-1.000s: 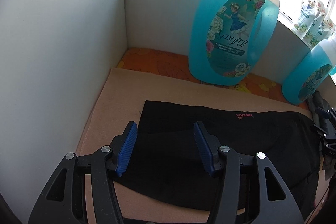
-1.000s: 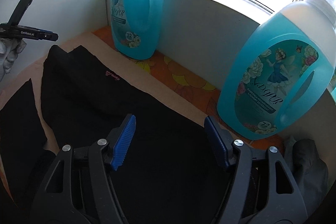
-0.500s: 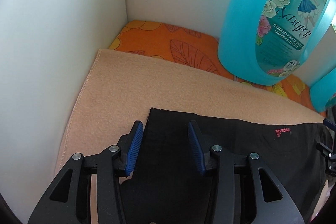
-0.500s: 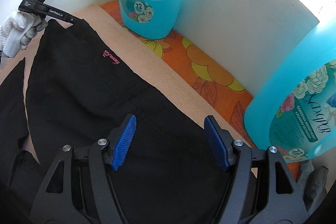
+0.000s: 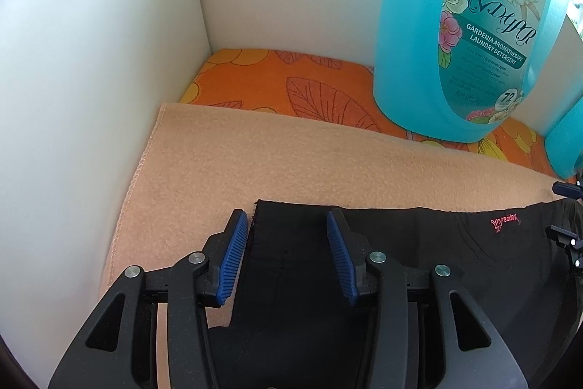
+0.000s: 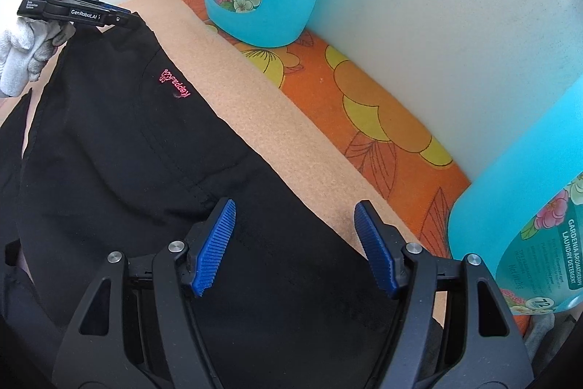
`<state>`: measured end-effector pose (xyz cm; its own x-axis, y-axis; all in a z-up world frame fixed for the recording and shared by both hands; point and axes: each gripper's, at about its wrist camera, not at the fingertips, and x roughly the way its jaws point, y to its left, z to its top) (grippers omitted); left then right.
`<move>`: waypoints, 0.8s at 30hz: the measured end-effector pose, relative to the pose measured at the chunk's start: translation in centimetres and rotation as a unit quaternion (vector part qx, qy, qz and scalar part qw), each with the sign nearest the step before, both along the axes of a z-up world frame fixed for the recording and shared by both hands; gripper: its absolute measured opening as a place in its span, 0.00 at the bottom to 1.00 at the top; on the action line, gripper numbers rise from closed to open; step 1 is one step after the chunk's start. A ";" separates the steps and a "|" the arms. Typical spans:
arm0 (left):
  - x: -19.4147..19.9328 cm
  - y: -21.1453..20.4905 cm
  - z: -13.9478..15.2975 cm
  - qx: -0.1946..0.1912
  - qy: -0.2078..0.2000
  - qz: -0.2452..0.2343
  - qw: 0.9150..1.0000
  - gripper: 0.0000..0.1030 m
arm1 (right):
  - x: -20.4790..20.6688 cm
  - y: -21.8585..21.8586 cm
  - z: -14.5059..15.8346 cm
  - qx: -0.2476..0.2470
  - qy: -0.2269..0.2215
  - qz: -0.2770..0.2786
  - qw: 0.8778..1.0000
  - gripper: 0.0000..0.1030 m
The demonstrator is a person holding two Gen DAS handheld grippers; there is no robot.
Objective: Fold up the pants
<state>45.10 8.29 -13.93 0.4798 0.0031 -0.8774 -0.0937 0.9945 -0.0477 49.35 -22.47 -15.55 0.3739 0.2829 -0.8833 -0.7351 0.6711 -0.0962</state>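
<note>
the black pants lie flat on the peach blanket that covers the bench, long axis running side to side along the row of blue detergent bottles. the left gripper hangs right over the pants' far left corner, jaws apart, one blue pad off the cloth edge and the other over the fabric, nothing pinched. the right gripper sits low over the far edge toward the other end, jaws wide apart, straddling where black cloth meets blanket. each one looks lined up on its own end of that far edge, so i'd guess both bite there and draw it toward the near side.
</note>
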 end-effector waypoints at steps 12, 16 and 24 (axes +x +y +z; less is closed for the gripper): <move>-0.8 -1.2 0.9 -0.020 -0.024 0.000 1.000 0.09 | -2.3 1.4 0.1 0.000 -0.001 0.020 1.000 0.11; -1.7 -1.0 2.3 -0.040 -0.042 0.002 0.998 0.08 | -3.0 0.8 1.1 0.017 -0.011 0.008 1.000 0.07; -4.6 -0.8 6.3 -0.049 -0.094 -0.010 0.994 0.08 | -5.7 -0.3 4.9 0.055 -0.050 -0.008 0.997 0.05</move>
<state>40.46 7.50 -7.66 0.6348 -0.0884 -0.7676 -0.0547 0.9858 -0.1587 43.67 -22.74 -10.64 0.4644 0.3687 -0.8052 -0.7146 0.6931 -0.0948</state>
